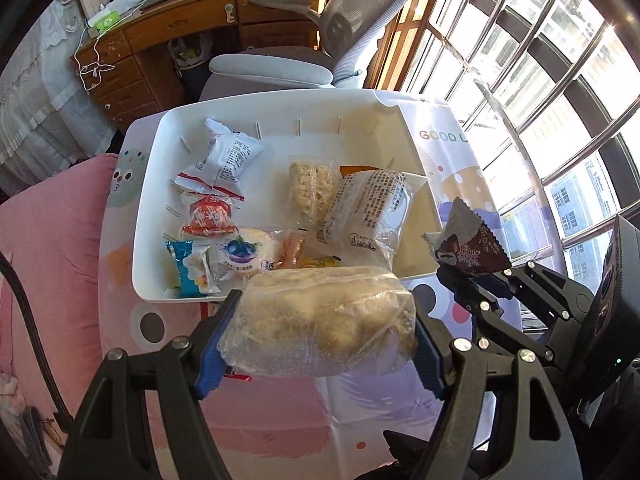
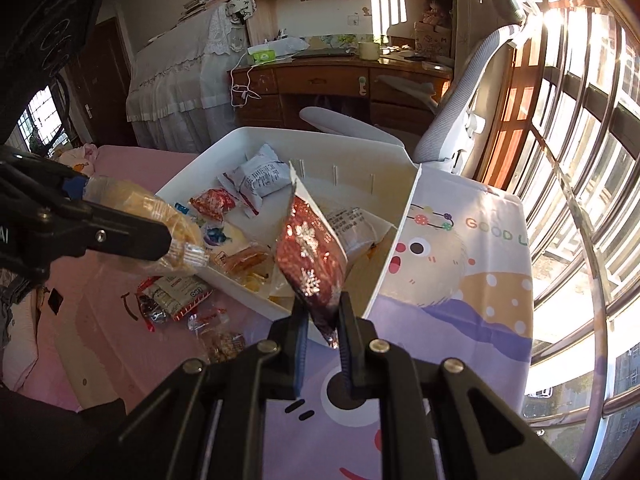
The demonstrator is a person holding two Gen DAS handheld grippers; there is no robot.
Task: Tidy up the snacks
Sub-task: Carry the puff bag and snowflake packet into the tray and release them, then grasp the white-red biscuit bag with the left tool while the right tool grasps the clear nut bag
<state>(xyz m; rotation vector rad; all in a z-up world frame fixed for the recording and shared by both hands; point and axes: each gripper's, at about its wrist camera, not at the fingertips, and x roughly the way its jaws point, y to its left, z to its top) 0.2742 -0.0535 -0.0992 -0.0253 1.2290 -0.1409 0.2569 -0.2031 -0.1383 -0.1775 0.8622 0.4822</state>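
My left gripper (image 1: 324, 344) is shut on a clear-wrapped bread bun (image 1: 320, 320) and holds it above the near edge of a white tray (image 1: 148, 216). The bun and left gripper also show at the left of the right wrist view (image 2: 140, 216). My right gripper (image 2: 322, 344) is shut on a dark red snowflake-print snack packet (image 2: 310, 256), held upright over the tray's near right corner (image 2: 384, 276); the packet shows in the left wrist view (image 1: 472, 248). The tray holds several wrapped snacks, among them a rice cracker pack (image 1: 312, 188) and a white printed pack (image 1: 366, 208).
The tray stands on a cartoon-print cloth (image 2: 460, 280) over a pink bed. Several loose snack packets (image 2: 180, 300) lie on the cloth left of the tray. A grey office chair (image 1: 280, 68), a wooden desk (image 2: 340, 80) and a barred window (image 2: 580, 160) stand beyond.
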